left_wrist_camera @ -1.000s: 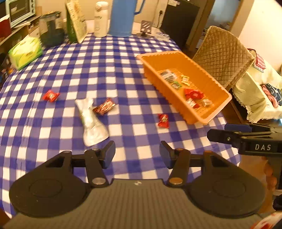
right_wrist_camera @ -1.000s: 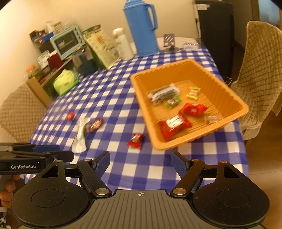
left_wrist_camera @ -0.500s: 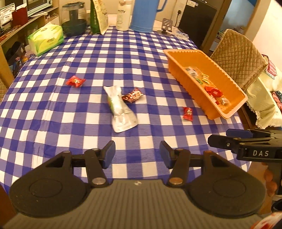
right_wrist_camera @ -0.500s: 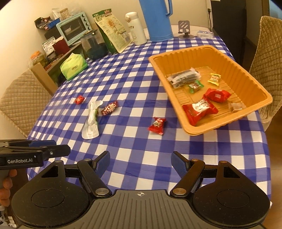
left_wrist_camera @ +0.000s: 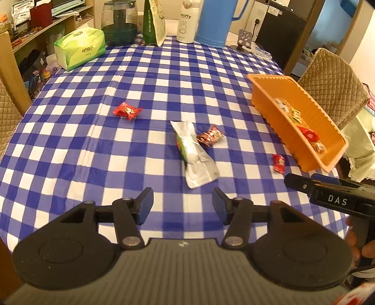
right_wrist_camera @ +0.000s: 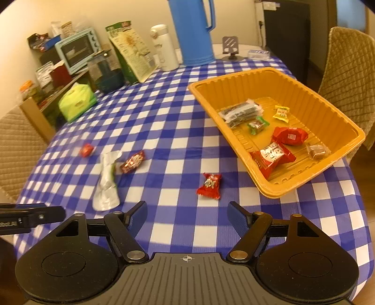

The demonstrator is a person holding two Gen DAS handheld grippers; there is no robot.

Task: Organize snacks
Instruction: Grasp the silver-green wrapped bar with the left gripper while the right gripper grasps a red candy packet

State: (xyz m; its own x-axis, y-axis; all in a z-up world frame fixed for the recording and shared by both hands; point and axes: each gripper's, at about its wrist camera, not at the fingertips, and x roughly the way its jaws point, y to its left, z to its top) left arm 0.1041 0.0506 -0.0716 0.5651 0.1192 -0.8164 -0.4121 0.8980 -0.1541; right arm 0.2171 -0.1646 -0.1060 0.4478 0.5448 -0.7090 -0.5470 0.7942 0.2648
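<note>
An orange tray (right_wrist_camera: 236, 138) (left_wrist_camera: 276, 110) holds several wrapped snacks on the right of the checked table. Loose on the cloth lie a silver pouch (left_wrist_camera: 195, 154) (right_wrist_camera: 106, 183), a dark red candy (left_wrist_camera: 209, 136) (right_wrist_camera: 133, 161), a red candy (left_wrist_camera: 127, 110) (right_wrist_camera: 86, 150) farther left, and a small red packet (left_wrist_camera: 279, 163) (right_wrist_camera: 210, 183) beside the tray. My left gripper (left_wrist_camera: 182, 206) is open and empty, just short of the pouch. My right gripper (right_wrist_camera: 187, 215) is open and empty, just short of the small red packet.
At the table's far end stand a blue thermos (right_wrist_camera: 192, 30), a white bottle (right_wrist_camera: 164, 47), a green bag (right_wrist_camera: 131, 54), a glass jar (left_wrist_camera: 120, 22) and a tissue pack (left_wrist_camera: 79, 48). Quilted chairs (right_wrist_camera: 349, 68) stand around the table. The right gripper shows in the left wrist view (left_wrist_camera: 332, 197).
Both grippers have moved forward over the table and turned left, so the loose snacks now lie closer in front of them. Both have stayed open.
</note>
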